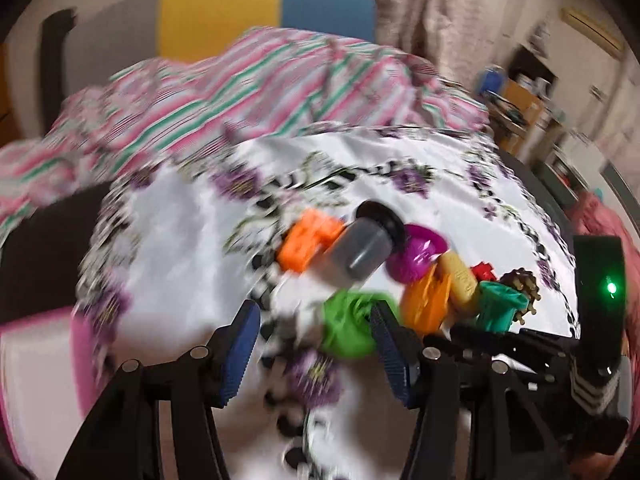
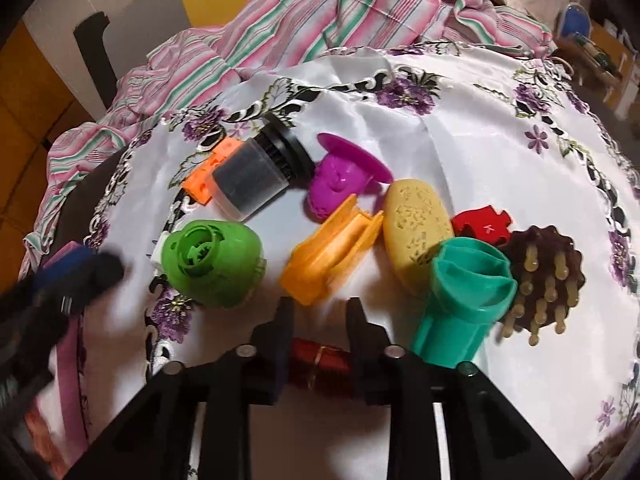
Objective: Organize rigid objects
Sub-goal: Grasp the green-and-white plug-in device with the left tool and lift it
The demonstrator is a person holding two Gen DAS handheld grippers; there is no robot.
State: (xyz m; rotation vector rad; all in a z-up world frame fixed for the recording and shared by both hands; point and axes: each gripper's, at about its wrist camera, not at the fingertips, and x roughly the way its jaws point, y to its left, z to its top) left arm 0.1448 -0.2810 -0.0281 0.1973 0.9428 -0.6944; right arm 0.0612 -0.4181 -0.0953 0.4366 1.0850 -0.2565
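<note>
the right gripper (image 2: 318,312) sits low and steep over the white floral cloth (image 2: 440,128), jaws narrowed with a dark red, glossy item (image 2: 320,362) lying between the finger bases — whether the pads actually press on it i cannot tell, since the fingers cover both of its ends. just beyond the tips lies the orange clip-like piece (image 2: 332,248), and beside it the rest of the rigid objects, bunched close as if gathered to be sorted: a green round housing (image 2: 212,264) to the left, a teal cup-shaped part (image 2: 468,304) to the right leaning against a brown bristled brush head (image 2: 544,272), a yellow oval pad (image 2: 418,228), a red puzzle-shaped piece (image 2: 482,220), a magenta flanged mould (image 2: 344,180) and a grey canister with a black cap (image 2: 260,176) resting on its side over an orange block (image 2: 208,172). the left gripper (image 1: 316,316) stands wide with nothing between its blue pads (image 1: 244,336); its right finger hides part of the green housing, probably the next pick. the left view is smeared, so the pile reads only as colours there, and the right view shows the left gripper as a dark blur at the edge. no bin or tray is clearly in view, so where the things should end up cannot be judged; a striped pink cloth (image 2: 304,16) covers whatever lies behind.
</note>
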